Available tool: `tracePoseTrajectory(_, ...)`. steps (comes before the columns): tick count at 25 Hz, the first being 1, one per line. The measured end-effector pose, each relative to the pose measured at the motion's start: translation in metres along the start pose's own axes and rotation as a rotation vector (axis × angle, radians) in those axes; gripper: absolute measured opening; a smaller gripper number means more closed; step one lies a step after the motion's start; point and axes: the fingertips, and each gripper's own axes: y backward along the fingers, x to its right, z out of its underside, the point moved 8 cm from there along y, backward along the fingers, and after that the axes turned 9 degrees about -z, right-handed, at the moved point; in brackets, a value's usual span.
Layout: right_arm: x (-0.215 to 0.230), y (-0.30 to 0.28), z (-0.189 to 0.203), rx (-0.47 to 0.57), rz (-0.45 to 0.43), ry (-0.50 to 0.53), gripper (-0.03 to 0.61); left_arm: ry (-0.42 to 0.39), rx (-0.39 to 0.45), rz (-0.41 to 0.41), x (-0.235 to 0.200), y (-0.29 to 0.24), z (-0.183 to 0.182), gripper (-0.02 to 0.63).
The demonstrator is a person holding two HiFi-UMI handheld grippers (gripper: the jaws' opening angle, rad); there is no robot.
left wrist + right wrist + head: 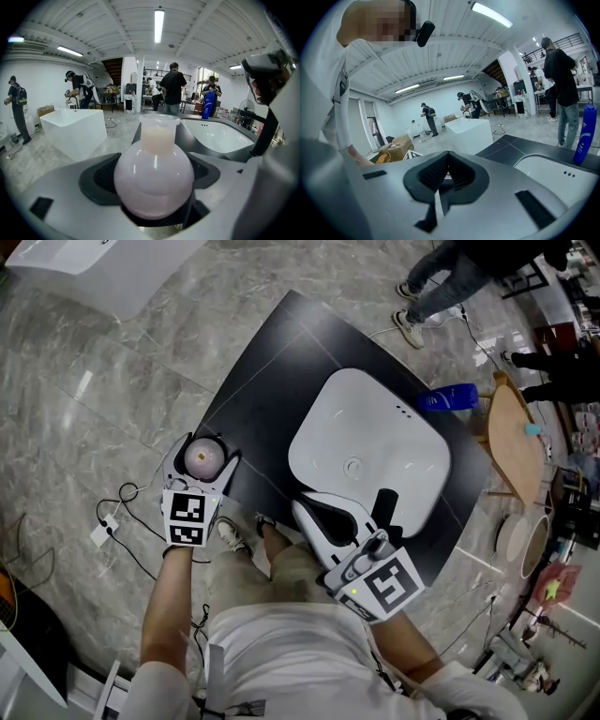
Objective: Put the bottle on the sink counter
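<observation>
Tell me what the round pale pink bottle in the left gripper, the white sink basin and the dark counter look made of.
The round pale pink bottle: milky, translucent, glossy, with sharp light streaks; plastic or frosted glass. The white sink basin: smooth, glossy, rounded edges; likely ceramic or cast resin. The dark counter: flat, matte slab with thin seams; perhaps stone or laminate.

The bottle's [153, 173] base was hidden down btwn the left gripper's [154, 197] jaws, & in head view the right gripper [345, 510] covered the sink's [375, 418] near rim.
</observation>
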Motion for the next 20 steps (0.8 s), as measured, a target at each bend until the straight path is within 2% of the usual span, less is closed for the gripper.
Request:
tracePoseTrajectory(9, -0.005, 0.012, -0.01, 0.031, 0.012, 0.015, 0.011, -0.067, -0.06, 0.006, 0.008, -0.004, 0.004, 0.414)
tracePoseTrajectory(20, -0.024, 0.045, -0.015, 0.082, 0.069, 0.024, 0.011, -0.068, -0.086, 0.008, 0.007, -0.004, 0.003, 0.414)
